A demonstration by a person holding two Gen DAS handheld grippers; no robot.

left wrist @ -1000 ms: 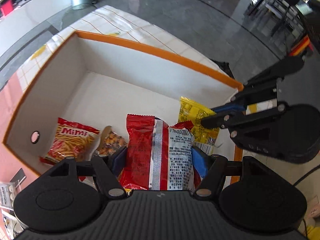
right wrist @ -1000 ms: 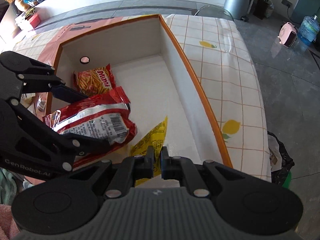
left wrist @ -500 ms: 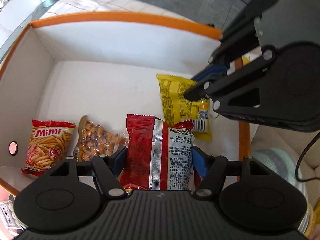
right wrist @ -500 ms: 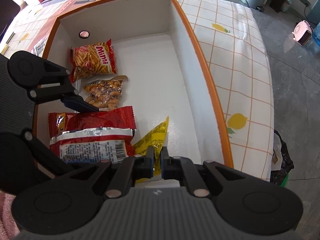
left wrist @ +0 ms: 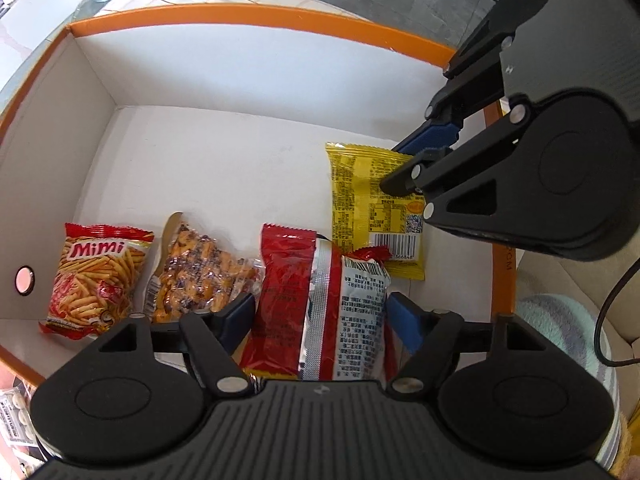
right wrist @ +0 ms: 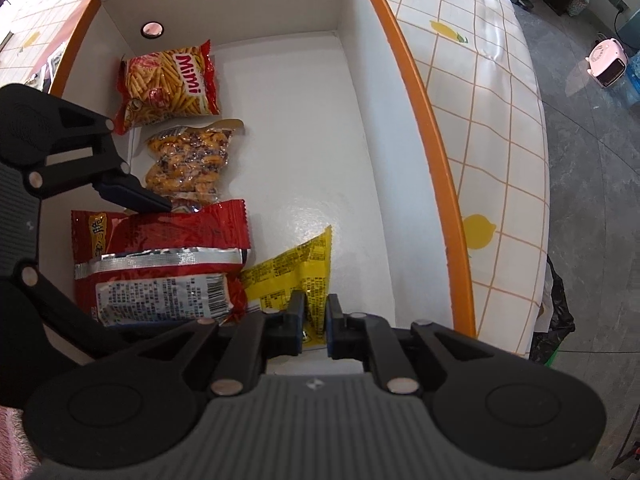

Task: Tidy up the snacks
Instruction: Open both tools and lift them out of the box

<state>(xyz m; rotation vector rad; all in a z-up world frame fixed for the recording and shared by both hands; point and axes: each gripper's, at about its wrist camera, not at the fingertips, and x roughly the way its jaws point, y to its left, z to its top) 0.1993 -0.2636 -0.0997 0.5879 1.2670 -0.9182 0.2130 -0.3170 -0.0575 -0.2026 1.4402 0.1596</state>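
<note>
A white box with an orange rim [left wrist: 256, 14] [right wrist: 424, 120] holds several snack packets. A red packet [left wrist: 320, 300] [right wrist: 160, 256] lies on the box floor between the fingers of my left gripper [left wrist: 322, 312]. Its jaws are opening and small gaps show on both sides of the packet. A yellow packet [left wrist: 368, 200] [right wrist: 292, 272] lies beside the red one. Its near edge sits between the fingers of my right gripper [right wrist: 314, 320] [left wrist: 394, 168], whose jaws are opening a little. A Mimi stick packet [left wrist: 100, 276] [right wrist: 172, 80] and a clear bag of mixed crackers [left wrist: 200, 276] [right wrist: 188, 160] lie along the same wall.
The far half of the box floor [left wrist: 240, 152] is bare white. The box stands on a lemon-print checked tablecloth [right wrist: 500, 100]. A black bin bag [right wrist: 556, 312] hangs past the table edge. A striped fluffy cloth [left wrist: 560, 340] lies outside the box by my left gripper.
Both grippers have sunk lower into the box. The left jaws have spread away from the red packet. The right jaws have parted slightly around the yellow packet's edge.
</note>
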